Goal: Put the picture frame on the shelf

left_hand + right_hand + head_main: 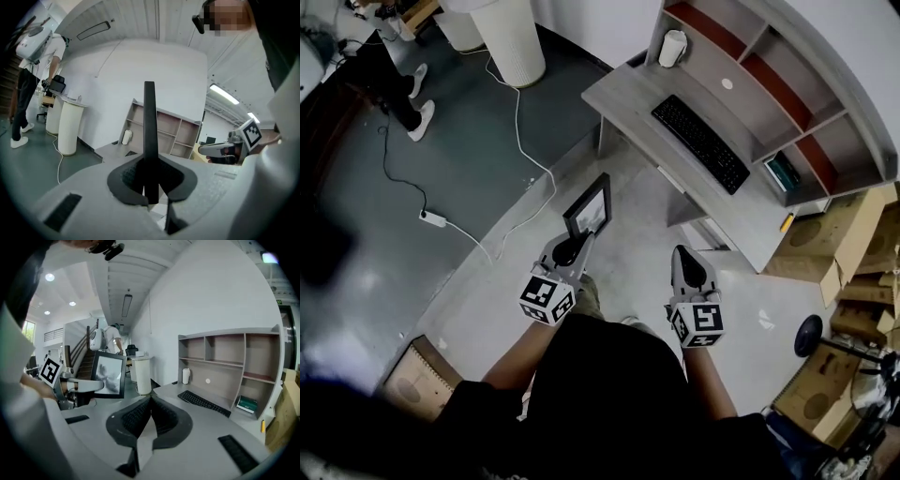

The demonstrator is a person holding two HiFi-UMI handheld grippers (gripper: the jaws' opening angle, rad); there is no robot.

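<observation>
L gripper [578, 246] nearest: jaws nearly closed, pinching the bottom edge of the picture frame [589, 208], which stands upright in the air over the floor, short of the desk [628, 94]. R gripper [686, 258] beside it, jaws pressed together w/ nothing btwn. Further out: black keyboard [700, 142] on the desk, then the shelf [787, 84] at the desk's back, a green box [785, 172] in a lower cubby.

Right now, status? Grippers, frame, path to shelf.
Left gripper shut on picture frame, held upright. Right gripper shut, empty. Shelf ahead, frame not yet on it; keyboard on desk below.
</observation>
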